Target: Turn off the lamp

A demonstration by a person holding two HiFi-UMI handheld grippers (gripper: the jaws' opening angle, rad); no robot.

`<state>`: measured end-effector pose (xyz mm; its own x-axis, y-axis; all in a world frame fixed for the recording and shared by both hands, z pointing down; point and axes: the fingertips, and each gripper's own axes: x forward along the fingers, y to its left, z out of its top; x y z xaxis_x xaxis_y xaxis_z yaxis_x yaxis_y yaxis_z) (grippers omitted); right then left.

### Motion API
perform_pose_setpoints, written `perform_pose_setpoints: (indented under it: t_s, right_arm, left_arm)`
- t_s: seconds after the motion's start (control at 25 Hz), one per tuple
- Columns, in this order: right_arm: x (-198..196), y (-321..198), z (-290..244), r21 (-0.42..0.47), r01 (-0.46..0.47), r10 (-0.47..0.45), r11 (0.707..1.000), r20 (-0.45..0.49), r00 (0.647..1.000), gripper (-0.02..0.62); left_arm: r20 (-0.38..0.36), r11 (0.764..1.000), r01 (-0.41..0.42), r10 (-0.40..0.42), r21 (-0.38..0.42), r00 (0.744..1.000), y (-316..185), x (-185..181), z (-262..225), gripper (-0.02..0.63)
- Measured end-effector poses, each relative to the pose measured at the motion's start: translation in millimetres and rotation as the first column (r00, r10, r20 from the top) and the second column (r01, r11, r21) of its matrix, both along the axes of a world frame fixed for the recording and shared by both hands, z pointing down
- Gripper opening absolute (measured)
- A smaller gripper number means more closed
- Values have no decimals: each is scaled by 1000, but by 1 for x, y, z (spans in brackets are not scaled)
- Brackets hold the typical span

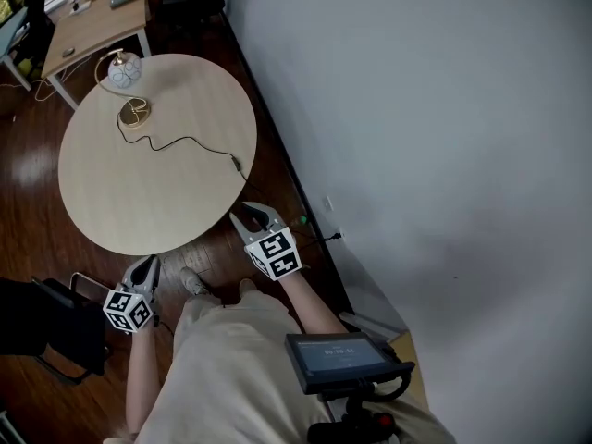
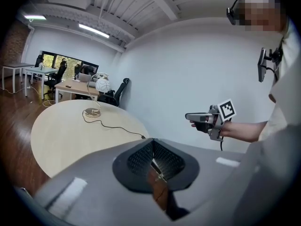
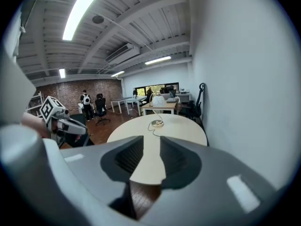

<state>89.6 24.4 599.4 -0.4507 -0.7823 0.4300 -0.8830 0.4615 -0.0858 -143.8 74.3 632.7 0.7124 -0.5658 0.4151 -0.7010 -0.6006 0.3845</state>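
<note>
With left gripper (image 1: 146, 266) closed and empty, bring the half-open, empty right gripper (image 1: 253, 216) squarely onto the likely cord switch (image 1: 236, 164).

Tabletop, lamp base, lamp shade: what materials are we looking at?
The tabletop looks like pale wood or wood-look laminate, matte: even beige, little glare. The lamp base is probably brass-toned metal: round, with a gold sheen. The lamp shade is a smooth white globe, glass or plastic; can't tell which.
</note>
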Motion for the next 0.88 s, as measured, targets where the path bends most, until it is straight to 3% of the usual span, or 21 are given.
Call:
perform_pose_setpoints:
  t_s: [0.2,0.4,0.88]
  right_arm:
    - [44,32,6,-21,-4,4,1000,4,1000,112]
    - [62,53,7,-51,21,-22,998,-23,999,112]
    - [38,74,-21,-4,99,-98,995,37,994,106]
  left_arm:
    - [10,1000,11,-11,3,1000,39,33,0,-12]
    - [21,999,30,-30,-17,999,78,46,6,-12]
    - [66,999,49,-49,10,997,93,46,-10,-12]
